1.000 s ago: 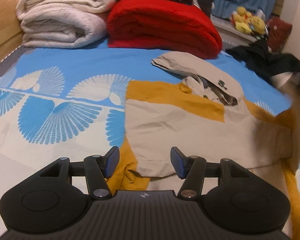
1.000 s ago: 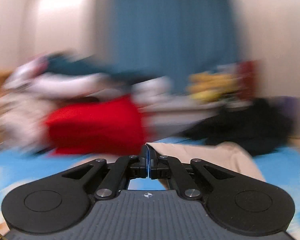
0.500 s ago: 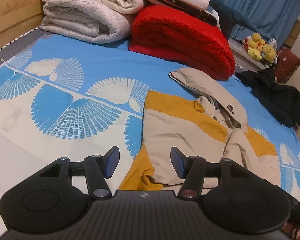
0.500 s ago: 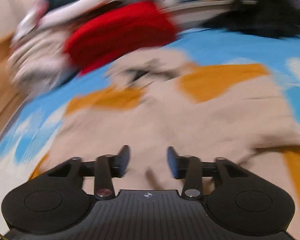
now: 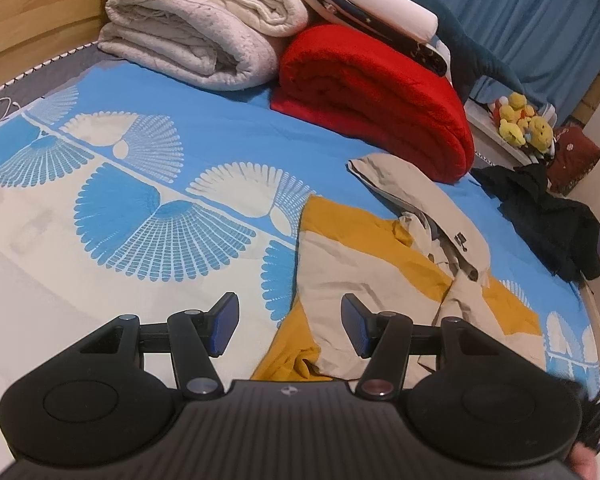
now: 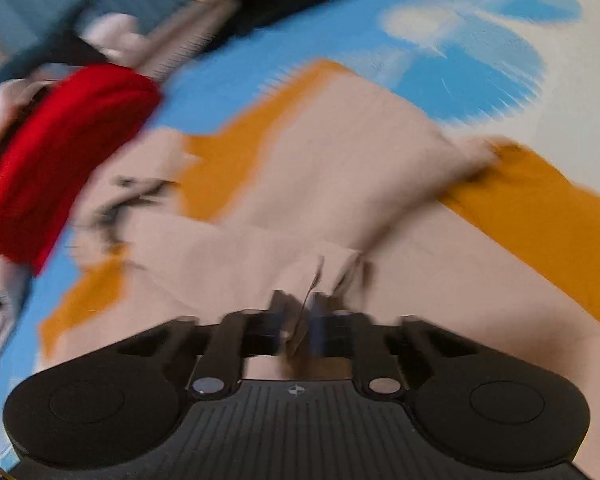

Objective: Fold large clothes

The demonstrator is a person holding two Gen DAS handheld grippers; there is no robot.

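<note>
The jacket (image 5: 364,276) lies spread on the bed (image 5: 100,264); open sheet extends left. Left tool (image 5: 288,324) stands apart above the hem; right tool (image 6: 300,320) has just closed, clamping jacket fabric.

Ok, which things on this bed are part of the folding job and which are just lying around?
Part of the job:
- beige and mustard jacket
- left tongs, open
- right tongs, shut on the jacket's beige cloth

Lying about:
- red blanket
- white quilts
- black garment
- yellow plush toys
</note>
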